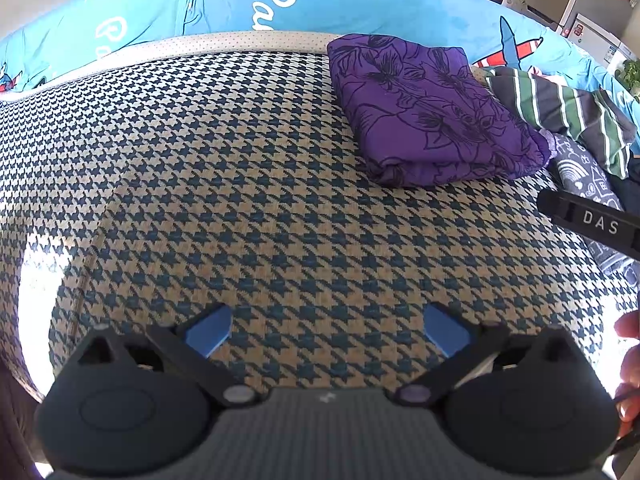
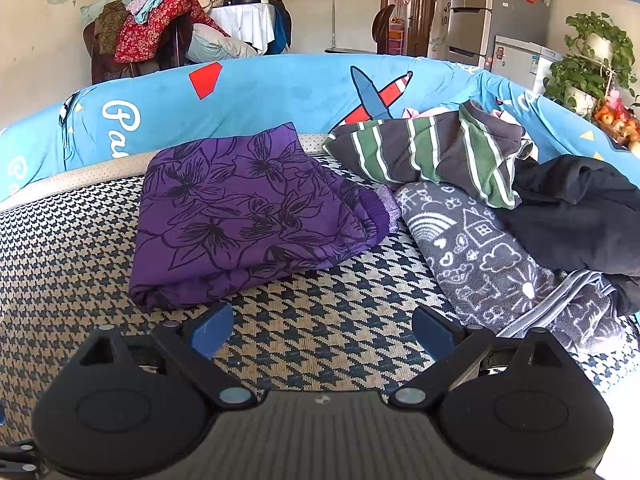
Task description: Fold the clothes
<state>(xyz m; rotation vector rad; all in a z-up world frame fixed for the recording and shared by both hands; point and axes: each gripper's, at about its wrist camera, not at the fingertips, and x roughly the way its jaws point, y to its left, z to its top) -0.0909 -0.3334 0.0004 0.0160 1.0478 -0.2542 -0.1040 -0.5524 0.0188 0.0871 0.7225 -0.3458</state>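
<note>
**Both grippers hovered empty over the houndstooth surface, folded purple garment lying ahead**

The left gripper (image 1: 327,332) hung above the houndstooth cover (image 1: 200,184), its blue fingers (image 1: 210,334) spread wide with nothing between them. The right gripper (image 2: 322,330) was held the same way, fingers (image 2: 212,330) wide apart and empty, over the same patterned cover (image 2: 60,280).

The purple floral garment (image 2: 248,216) lay folded into a thick rectangle on the cover, its rolled edge nearest the right gripper and just beyond its left finger. In the left wrist view the same folded piece (image 1: 428,112) sat toward the far right, well apart from the left gripper.

To the right of the purple piece lay an unfolded heap: a green, grey and white striped garment (image 2: 432,152) on top at the back, a grey fleece with white doodles (image 2: 480,256) in front of it and touching the purple garment's edge, and a dark navy garment (image 2: 572,216) draped over the fleece's right side. A blue printed quilt (image 2: 280,88) curved behind everything as a raised border.

In the left wrist view a black part lettered "DAS" (image 1: 596,222) entered from the right edge, and part of a hand (image 1: 630,364) showed at the lower right.

No container held any of the clothes; all lay straight on the cover.
</note>
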